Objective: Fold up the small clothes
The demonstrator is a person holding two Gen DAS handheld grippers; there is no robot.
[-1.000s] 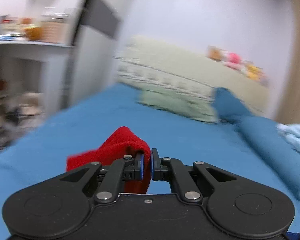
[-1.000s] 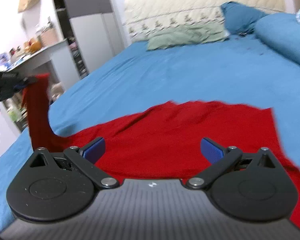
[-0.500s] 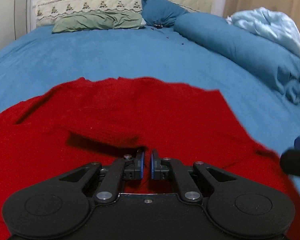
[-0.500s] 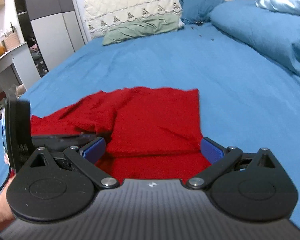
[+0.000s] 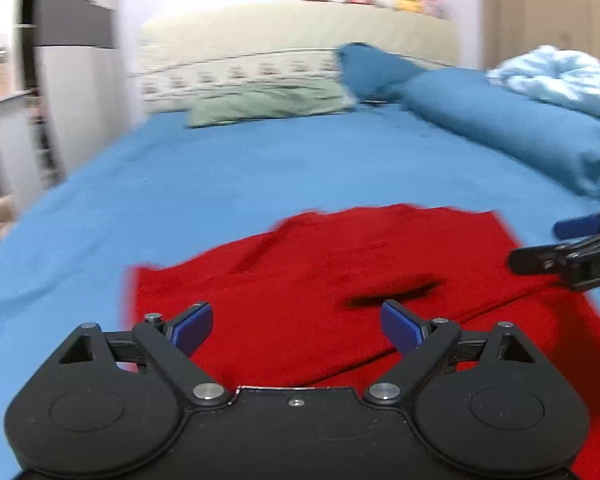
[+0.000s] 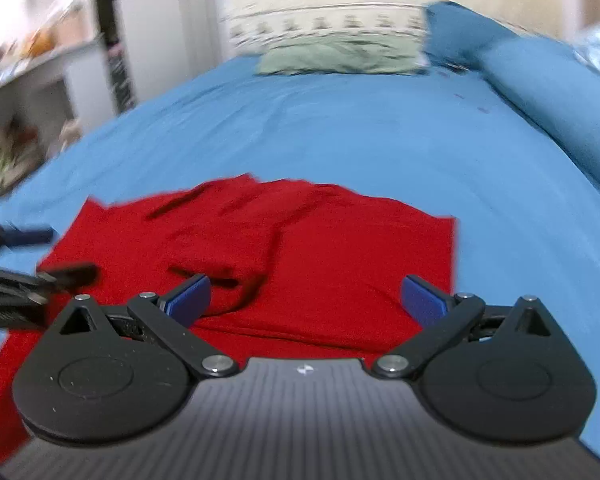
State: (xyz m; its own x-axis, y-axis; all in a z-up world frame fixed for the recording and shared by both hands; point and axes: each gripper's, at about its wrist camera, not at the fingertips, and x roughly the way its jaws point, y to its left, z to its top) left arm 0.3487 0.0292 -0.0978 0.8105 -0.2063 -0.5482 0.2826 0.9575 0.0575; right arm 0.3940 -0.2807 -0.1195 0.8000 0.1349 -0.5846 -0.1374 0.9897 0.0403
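A red garment [image 5: 320,272] lies partly folded on the blue bed sheet [image 5: 220,184], with one layer laid over another; it also shows in the right wrist view [image 6: 300,240]. My left gripper [image 5: 296,326] is open and empty just above the garment's near edge. My right gripper [image 6: 306,298] is open and empty over the garment's near part. The right gripper shows at the right edge of the left wrist view [image 5: 572,248]. The left gripper shows at the left edge of the right wrist view [image 6: 20,264].
A green pillow [image 5: 268,104] and a blue pillow [image 5: 372,68] lie at the cream headboard [image 5: 300,40]. A rolled blue duvet [image 5: 520,132] and a light blue blanket [image 5: 556,76] lie along the right. A shelf unit [image 6: 32,92] stands left of the bed.
My left gripper carried the garment's edge over onto the rest, then opened and let it go. The right gripper stayed open. Both views have drawn back a little.
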